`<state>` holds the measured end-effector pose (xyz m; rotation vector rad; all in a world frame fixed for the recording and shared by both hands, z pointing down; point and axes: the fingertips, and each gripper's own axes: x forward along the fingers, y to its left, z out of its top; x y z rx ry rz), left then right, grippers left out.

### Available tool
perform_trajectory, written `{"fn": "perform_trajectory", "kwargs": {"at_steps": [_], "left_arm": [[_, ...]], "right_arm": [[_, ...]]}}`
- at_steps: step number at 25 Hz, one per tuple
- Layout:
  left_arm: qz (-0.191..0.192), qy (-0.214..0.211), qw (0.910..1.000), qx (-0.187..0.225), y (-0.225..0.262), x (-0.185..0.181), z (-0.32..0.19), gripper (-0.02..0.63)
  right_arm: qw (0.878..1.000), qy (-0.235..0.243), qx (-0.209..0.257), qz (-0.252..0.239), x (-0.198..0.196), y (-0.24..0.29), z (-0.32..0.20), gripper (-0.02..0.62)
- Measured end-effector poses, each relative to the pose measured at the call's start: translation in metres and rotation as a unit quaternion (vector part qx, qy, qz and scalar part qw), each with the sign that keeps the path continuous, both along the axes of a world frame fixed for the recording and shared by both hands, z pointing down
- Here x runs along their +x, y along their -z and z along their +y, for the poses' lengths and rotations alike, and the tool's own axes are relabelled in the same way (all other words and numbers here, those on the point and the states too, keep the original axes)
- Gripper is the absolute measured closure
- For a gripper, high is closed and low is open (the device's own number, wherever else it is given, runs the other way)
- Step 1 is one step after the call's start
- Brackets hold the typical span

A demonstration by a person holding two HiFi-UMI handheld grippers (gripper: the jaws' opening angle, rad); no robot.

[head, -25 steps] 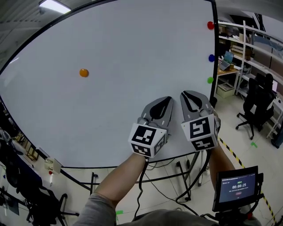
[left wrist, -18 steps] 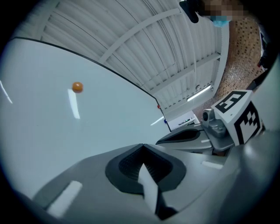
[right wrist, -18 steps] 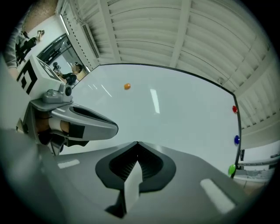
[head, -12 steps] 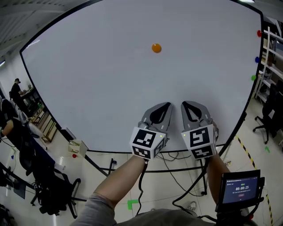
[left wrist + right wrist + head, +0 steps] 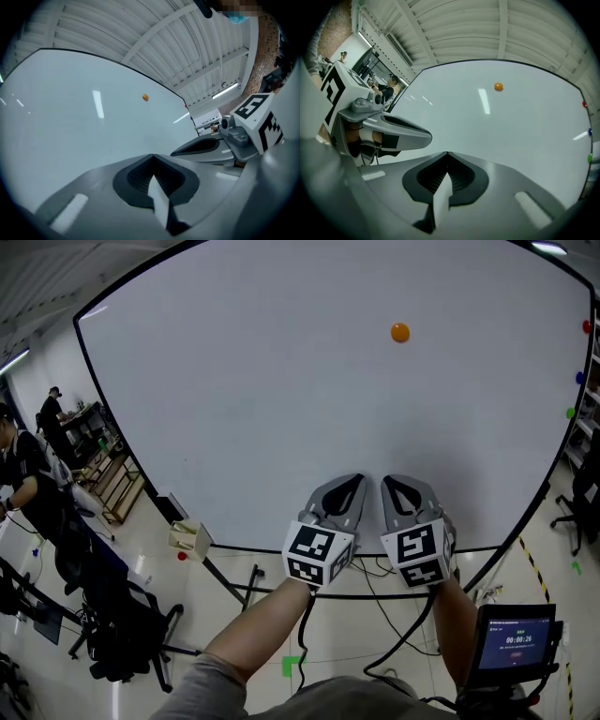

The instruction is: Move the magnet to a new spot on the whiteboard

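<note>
An orange round magnet (image 5: 400, 332) sticks high on the whiteboard (image 5: 281, 390), up and to the right of both grippers. The same magnet (image 5: 145, 97) shows small in the left gripper view, and the magnet (image 5: 498, 86) shows in the right gripper view too. My left gripper (image 5: 347, 482) and right gripper (image 5: 396, 482) are held side by side below the board's lower edge, both shut with nothing between the jaws. The left gripper (image 5: 153, 155) and the right gripper (image 5: 447, 153) point at bare board, far from the magnet.
Red, blue and green magnets (image 5: 587, 327) line the whiteboard's right edge. A small tray (image 5: 190, 538) hangs at the board's lower left. Chairs and desks (image 5: 112, 615) and a person (image 5: 19, 474) stand at the left. A timer screen (image 5: 518, 646) sits at the lower right.
The head view has swung left, so the orange magnet has slid from the left to the upper right of the picture. Both grippers stay side by side, a little lower in view.
</note>
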<state>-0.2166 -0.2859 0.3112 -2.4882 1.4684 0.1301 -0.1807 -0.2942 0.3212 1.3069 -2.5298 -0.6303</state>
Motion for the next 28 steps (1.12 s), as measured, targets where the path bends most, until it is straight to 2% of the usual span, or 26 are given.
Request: {"fn": "perform_trajectory", "kwargs": {"at_steps": [6,12,18,24,28], "left_arm": [[0.002,-0.001,1.0,0.005,0.003,-0.002,0.0,0.604],[0.007,-0.001,0.9999,0.016,0.014,0.002,-0.026,0.604],[0.003,-0.01,0.9977,0.066,0.073,0.003,-0.033,0.604],[-0.01,-0.014,0.9909,0.133,0.15,0.013,-0.035,0.604],[-0.014,-0.012,0.9873,0.158,0.171,0.019,-0.033,0.604]], "right_arm": [[1.0,0.002,0.003,0.002,-0.005,0.001,-0.001,0.588],[1.0,0.003,0.019,0.004,-0.003,0.017,-0.027,0.589],[0.997,-0.003,0.079,-0.001,-0.005,0.079,-0.035,0.589],[0.988,-0.014,0.15,-0.012,0.003,0.16,-0.037,0.589],[0.984,-0.022,0.177,-0.019,0.013,0.19,-0.033,0.589]]}}
